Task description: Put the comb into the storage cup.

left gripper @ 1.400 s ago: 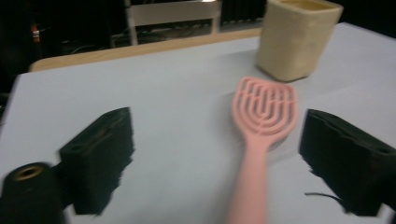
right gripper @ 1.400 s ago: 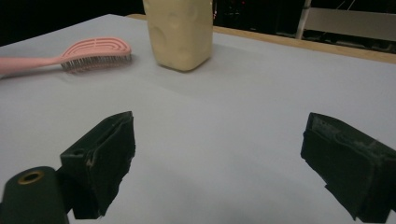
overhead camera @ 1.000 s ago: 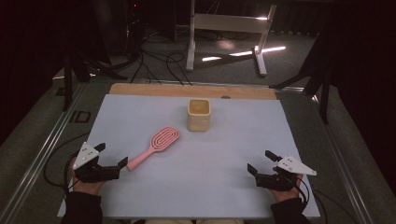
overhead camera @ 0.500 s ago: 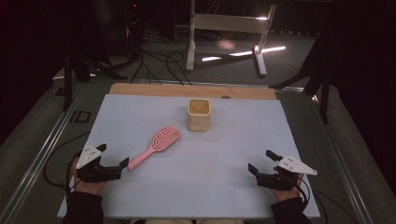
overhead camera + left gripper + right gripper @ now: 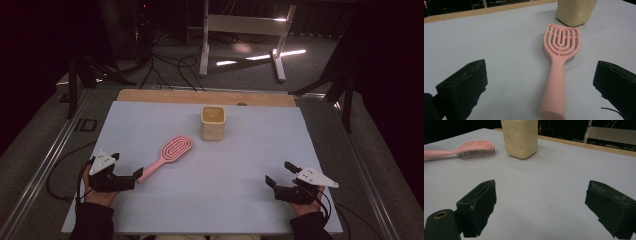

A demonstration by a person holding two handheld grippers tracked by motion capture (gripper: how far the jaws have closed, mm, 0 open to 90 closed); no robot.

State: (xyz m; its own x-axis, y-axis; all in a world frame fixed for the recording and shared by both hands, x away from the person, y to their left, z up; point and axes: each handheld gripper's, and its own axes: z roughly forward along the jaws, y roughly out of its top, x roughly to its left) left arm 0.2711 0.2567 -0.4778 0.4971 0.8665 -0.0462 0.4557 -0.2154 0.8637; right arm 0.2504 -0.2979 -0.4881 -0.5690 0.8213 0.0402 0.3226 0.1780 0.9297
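Pink brush [image 5: 169, 154] lies bristles-down on the surface [image 5: 250, 160], head toward the cream cup [image 5: 213, 122], handle end just ahead of the left hand-held gripper [image 5: 127, 176]. Left jaws wide apart, holding nothing; handle sits between them in the left gripper view. Right hand-held gripper [image 5: 280, 176] likewise spread, empty, well apart from both. Brush looks light, rigid plastic; handle likely the best grip, possibly slick. Cup contents: cannot tell.

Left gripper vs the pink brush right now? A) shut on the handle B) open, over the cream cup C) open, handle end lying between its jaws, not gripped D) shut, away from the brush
C: the left gripper has both jaws wide apart, with the pink brush handle lying on the table between them, untouched.
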